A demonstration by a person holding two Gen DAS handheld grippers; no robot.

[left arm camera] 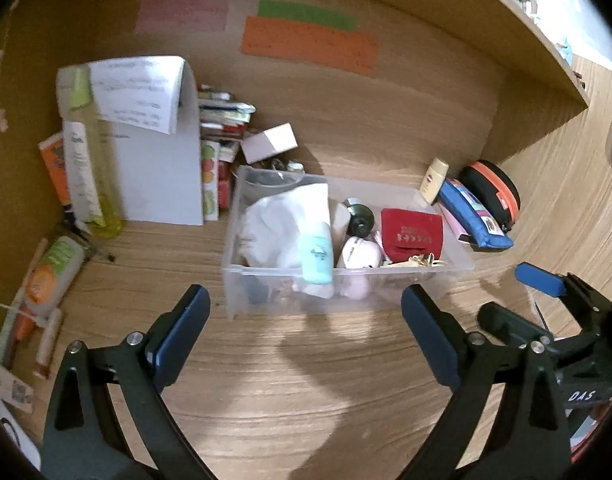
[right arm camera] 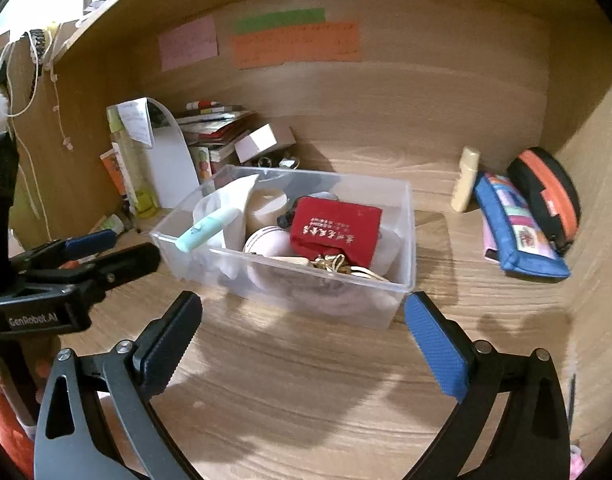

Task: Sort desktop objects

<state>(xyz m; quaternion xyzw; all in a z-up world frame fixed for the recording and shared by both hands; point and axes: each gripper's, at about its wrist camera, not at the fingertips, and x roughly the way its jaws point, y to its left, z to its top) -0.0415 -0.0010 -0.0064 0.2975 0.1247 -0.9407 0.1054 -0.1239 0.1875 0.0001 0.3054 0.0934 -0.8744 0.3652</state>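
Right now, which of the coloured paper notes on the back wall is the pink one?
The pink note is the leftmost, set apart from the others; the green strip sits directly above the orange note.

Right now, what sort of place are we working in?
Most likely a home desk set in a wooden alcove. Sticky notes are stuck on the back panel, books are stacked in the corner, and a clear plastic bin holding small personal items sits on the wood-grain desktop.

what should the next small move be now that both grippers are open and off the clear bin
Probably send the right gripper toward the cream bottle standing loose beside the blue pouch. The clear bin already holds small items, and both sets of fingers are empty.
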